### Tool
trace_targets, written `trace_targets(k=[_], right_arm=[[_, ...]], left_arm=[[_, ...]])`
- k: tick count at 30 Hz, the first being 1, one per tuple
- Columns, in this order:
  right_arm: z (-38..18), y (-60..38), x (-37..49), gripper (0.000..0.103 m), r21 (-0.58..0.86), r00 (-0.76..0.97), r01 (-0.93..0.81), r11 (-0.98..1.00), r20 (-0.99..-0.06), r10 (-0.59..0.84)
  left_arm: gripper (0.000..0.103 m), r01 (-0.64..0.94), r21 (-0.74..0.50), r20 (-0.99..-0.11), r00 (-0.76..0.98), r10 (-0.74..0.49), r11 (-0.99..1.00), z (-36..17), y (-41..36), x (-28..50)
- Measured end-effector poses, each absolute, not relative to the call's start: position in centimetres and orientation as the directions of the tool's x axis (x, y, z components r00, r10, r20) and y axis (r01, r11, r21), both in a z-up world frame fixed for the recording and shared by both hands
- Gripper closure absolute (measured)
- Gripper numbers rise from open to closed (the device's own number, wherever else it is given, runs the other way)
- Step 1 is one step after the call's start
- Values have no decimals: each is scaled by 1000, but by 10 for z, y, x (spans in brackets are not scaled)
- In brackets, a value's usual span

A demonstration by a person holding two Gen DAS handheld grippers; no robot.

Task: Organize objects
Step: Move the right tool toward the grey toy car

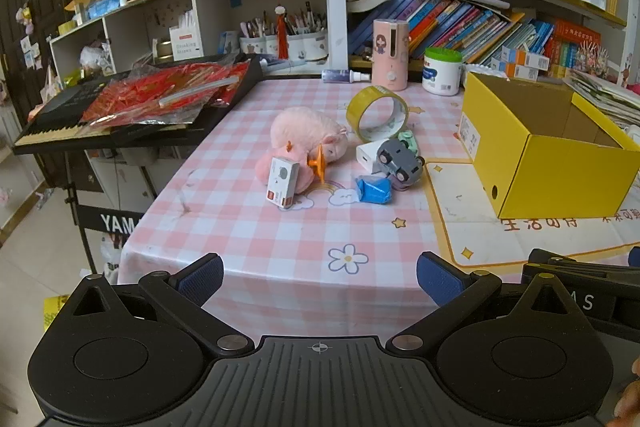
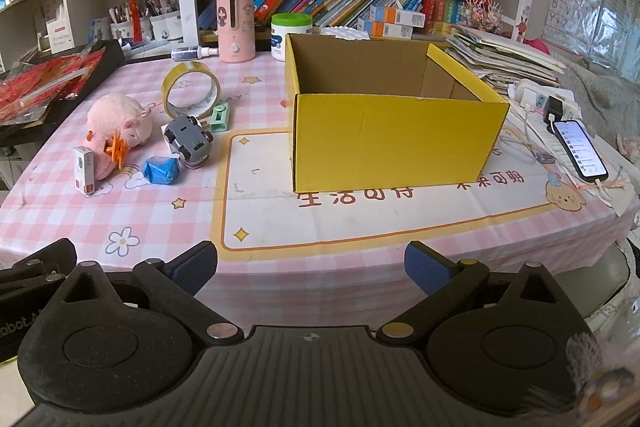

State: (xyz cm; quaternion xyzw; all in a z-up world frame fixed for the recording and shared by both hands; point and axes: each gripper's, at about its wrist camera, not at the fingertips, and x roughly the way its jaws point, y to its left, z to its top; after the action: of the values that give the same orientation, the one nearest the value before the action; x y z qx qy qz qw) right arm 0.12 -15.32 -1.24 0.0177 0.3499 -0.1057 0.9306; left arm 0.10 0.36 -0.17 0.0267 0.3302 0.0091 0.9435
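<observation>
The table [image 2: 280, 279] carries everything, under a pink checked cloth. The yellow box [image 2: 396, 143] stands open and seemingly empty toward the table's right side, well back from the front edge. Left of it, nearer the left edge, lies a loose group: the pink plush toy [image 1: 304, 131] is the biggest, then the tape roll [image 1: 378, 113] on its edge behind, the grey toy car [image 1: 400, 161], the small white carton [image 1: 283, 183] standing upright, and the blue packet [image 1: 374, 189].

The left gripper [image 1: 320, 277] and the right gripper [image 2: 312, 267] both hover at the front edge, jaws spread wide and holding nothing.

I judge nothing is packed yet. A good start is probably the plush toy: approach from above, close on its middle, and avoid knocking the carton that leans beside it.
</observation>
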Motion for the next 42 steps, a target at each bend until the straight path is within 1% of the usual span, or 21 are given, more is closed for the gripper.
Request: trace_targets(k=[17, 22, 29, 30, 32, 34, 35, 37, 40, 42], right_arm=[[-12, -148, 7, 2, -29, 731, 207, 978, -659, -174], [-14, -144, 12, 2, -17, 723, 203, 979, -672, -162], [-16, -139, 18, 2, -10, 727, 159, 987, -675, -124], [-16, -138, 19, 3, -2, 729, 146, 989, -676, -109], [-16, -134, 22, 8, 4, 735, 114, 993, -673, -82], [-16, -128, 26, 18, -4, 744, 79, 997, -665, -61], [-16, -126, 28, 20, -8, 748, 65, 998, -662, -54], [-17, -121, 35, 31, -7, 754, 30, 1000, -657, -27], [-18, -117, 49, 37, 6, 757, -18, 1000, -653, 17], [-19, -114, 61, 37, 9, 759, -41, 999, -650, 37]], left_arm=[[0, 4, 43, -621, 784, 24, 999, -1, 5, 3], [0, 21, 24, -628, 778, -2, 1000, -2, 16, 10], [0, 6, 9, -624, 782, 1, 1000, -5, 26, 14], [0, 3, 5, -622, 783, 0, 1000, -4, 28, 14], [0, 1, 3, -615, 789, 1, 1000, -4, 31, 15], [0, 11, -7, -607, 795, -13, 1000, -4, 35, 17], [0, 17, -18, -605, 796, -25, 1000, -5, 38, 18], [0, 18, -44, -608, 793, -41, 999, -6, 42, 23], [0, -8, -60, -618, 785, -31, 998, -10, 49, 35], [0, -36, -48, -624, 781, -2, 998, -12, 52, 44]])
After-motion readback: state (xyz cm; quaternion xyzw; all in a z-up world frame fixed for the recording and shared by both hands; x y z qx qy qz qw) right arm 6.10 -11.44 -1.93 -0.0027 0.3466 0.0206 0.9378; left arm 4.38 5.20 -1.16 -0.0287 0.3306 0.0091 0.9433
